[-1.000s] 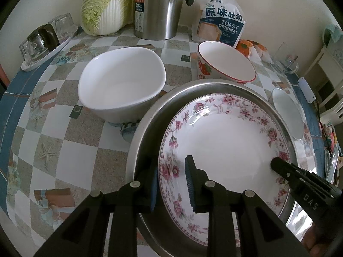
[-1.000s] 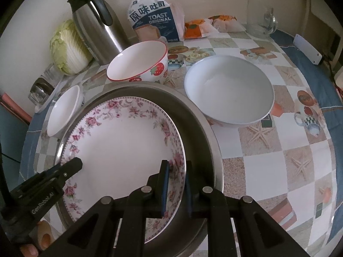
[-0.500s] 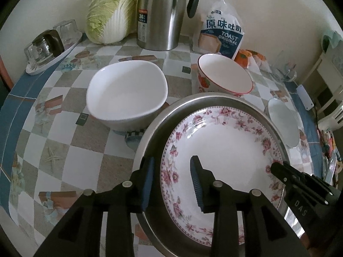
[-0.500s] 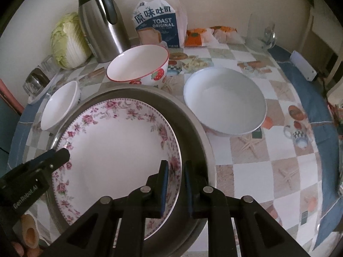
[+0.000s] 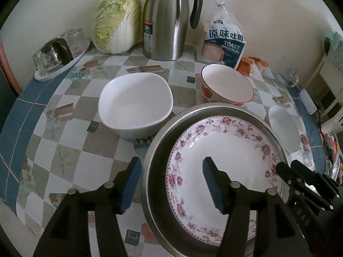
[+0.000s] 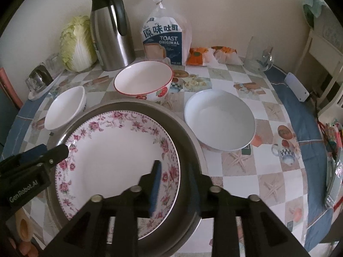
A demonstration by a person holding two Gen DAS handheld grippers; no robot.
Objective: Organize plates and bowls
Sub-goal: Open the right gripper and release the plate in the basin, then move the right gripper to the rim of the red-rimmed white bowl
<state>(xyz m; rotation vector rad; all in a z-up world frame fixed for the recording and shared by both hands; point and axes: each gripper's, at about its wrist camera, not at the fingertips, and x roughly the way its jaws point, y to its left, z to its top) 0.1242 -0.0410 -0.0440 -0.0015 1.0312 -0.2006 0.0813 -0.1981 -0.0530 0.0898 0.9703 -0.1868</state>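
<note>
The floral plate (image 5: 227,156) lies inside the steel basin (image 5: 163,132). The left gripper (image 5: 171,169), jaws spreading, straddles both rims at nine o'clock; the right gripper (image 6: 174,171), also spreading, straddles them at three o'clock, pinching nothing.

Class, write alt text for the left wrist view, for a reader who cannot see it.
A floral plate lies inside a steel basin on a patterned table; the left gripper is opening astride their near rims. Beyond stand three bowls, a thermos, cabbage and bread.
</note>
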